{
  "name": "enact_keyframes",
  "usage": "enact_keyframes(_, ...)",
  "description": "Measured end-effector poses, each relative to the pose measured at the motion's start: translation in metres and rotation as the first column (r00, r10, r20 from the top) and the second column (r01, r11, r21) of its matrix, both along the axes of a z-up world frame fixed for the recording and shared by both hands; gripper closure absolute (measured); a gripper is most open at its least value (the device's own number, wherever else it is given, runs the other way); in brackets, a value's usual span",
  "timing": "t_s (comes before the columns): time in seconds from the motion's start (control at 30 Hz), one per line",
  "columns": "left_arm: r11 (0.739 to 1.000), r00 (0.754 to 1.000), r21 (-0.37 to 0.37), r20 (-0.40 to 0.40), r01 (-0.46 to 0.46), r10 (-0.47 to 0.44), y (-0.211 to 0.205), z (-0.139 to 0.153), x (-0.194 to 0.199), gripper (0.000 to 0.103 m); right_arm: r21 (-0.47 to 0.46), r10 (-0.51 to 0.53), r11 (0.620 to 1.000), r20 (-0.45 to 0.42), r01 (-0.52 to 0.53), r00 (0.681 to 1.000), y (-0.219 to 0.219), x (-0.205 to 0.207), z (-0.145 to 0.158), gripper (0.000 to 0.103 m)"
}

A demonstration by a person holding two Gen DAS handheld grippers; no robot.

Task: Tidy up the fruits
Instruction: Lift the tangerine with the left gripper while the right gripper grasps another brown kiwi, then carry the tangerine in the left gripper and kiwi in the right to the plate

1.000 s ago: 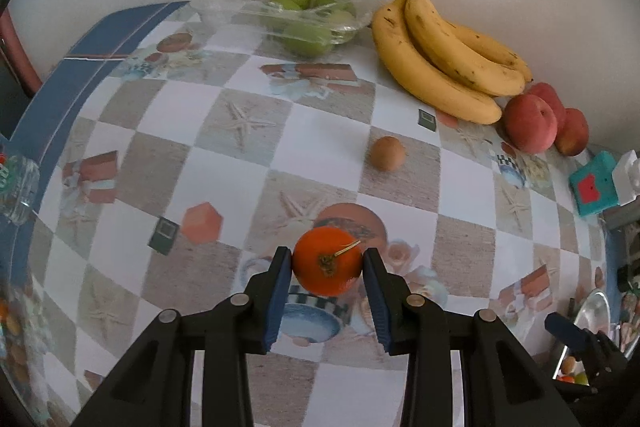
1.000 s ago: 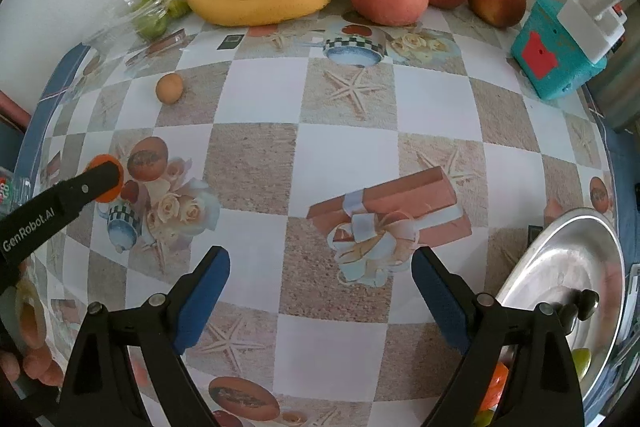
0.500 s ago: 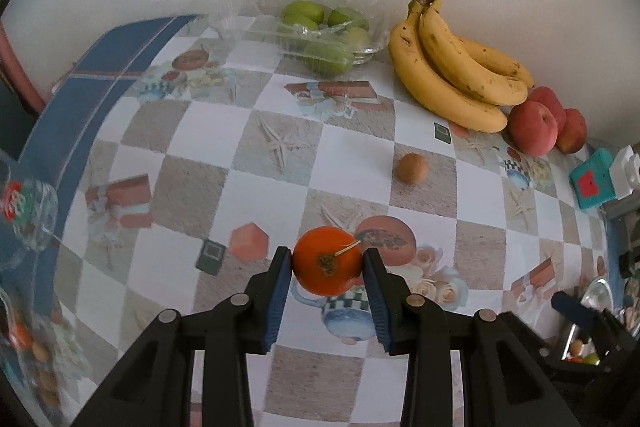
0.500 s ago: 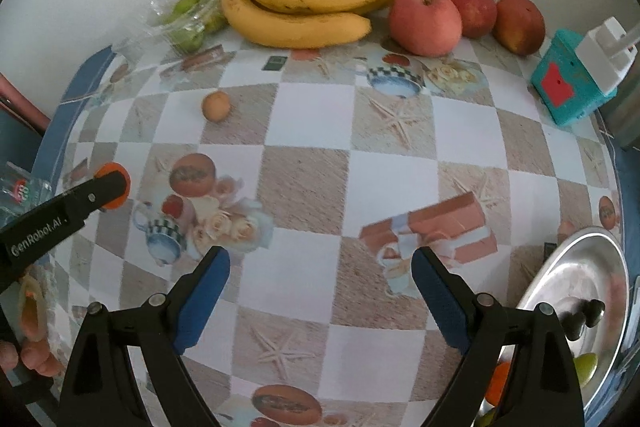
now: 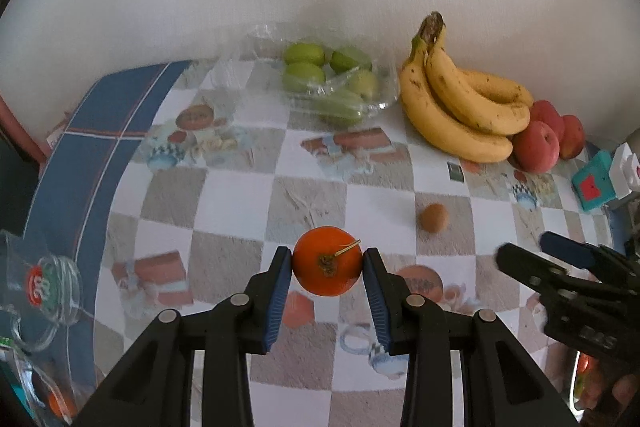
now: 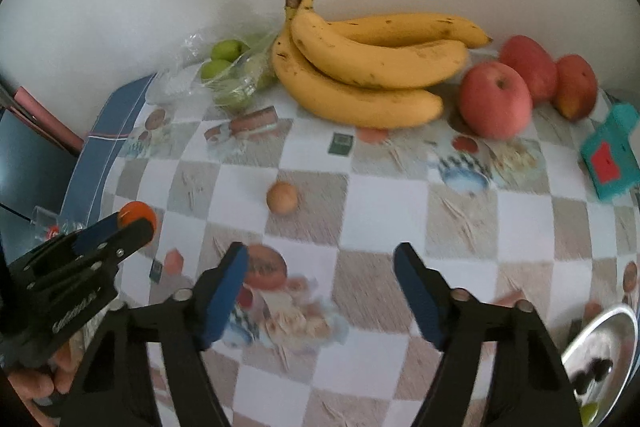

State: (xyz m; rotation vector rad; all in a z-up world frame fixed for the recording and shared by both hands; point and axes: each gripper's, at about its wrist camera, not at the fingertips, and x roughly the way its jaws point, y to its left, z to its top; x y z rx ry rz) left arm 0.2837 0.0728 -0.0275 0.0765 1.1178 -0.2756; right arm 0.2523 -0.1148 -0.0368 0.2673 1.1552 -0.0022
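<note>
Left gripper (image 5: 327,269): blue fingers (image 5: 277,295) clamped on orange fruit (image 5: 327,259), lifted off bench (image 5: 236,187), stem facing camera. Right gripper (image 6: 320,287): fingers (image 6: 224,287) apart, nothing between them, have just been closing from wider; hover over bench.

Versus a second ago: both views show more wall, fruit row sits lower in frame; right gripper now shows at right edge of left view.

Bench: checkered printed cloth, blue border on left. Along wall: banana bunch (image 6: 368,67), three red apples (image 6: 496,99) just right of it, green fruit in clear bag (image 5: 332,83) on left. Small brown fruit (image 6: 282,197) alone mid-bench. Teal box (image 6: 610,155) far right. Metal plate (image 6: 608,347) at lower right edge. Glass jar (image 5: 52,287) at left edge. Plain white wall behind.
</note>
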Motion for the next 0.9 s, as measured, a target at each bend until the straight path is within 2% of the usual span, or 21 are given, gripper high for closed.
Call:
enact_keyframes(0.13, 1.0, 1.0, -0.013, -0.004, -0.007, 0.007, 0.003, 0.0, 0.01, 0.064, -0.007, 0.014, 1.0, -0.014, -0.014, 1.0, 0.009, 0.018, -0.011, 0.052)
enact_keyframes(0.2, 1.0, 1.0, -0.009, 0.001, -0.011, 0.011, 0.004, -0.001, 0.014, 0.064, -0.027, 0.021, 0.999, -0.027, -0.021, 0.999, 0.013, 0.025, -0.017, 0.053)
enact_keyframes(0.3, 1.0, 1.0, -0.005, 0.002, -0.018, 0.018, 0.005, -0.005, 0.02, 0.064, -0.041, 0.031, 0.999, -0.035, -0.033, 0.999, 0.019, 0.035, -0.025, 0.063)
enact_keyframes(0.47, 1.0, 1.0, 0.003, -0.003, -0.025, 0.025, 0.008, -0.013, 0.026, 0.064, -0.037, 0.045, 0.998, -0.039, -0.046, 0.998, 0.026, 0.048, -0.033, 0.067)
enact_keyframes(0.6, 1.0, 1.0, 0.011, -0.012, -0.028, 0.028, 0.008, -0.02, 0.029, 0.064, -0.07, 0.059, 0.996, -0.054, -0.062, 0.997, 0.034, 0.054, -0.04, 0.069)
enact_keyframes(0.67, 1.0, 0.999, 0.013, -0.016, -0.028, 0.028, 0.008, -0.023, 0.029, 0.064, -0.08, 0.053, 0.995, -0.063, -0.058, 0.997, 0.035, 0.057, -0.043, 0.073)
enact_keyframes(0.9, 0.999, 0.999, 0.02, -0.019, -0.032, 0.032, 0.009, -0.025, 0.03, 0.064, -0.062, 0.047, 0.997, -0.062, -0.051, 0.997, 0.033, 0.059, -0.045, 0.077)
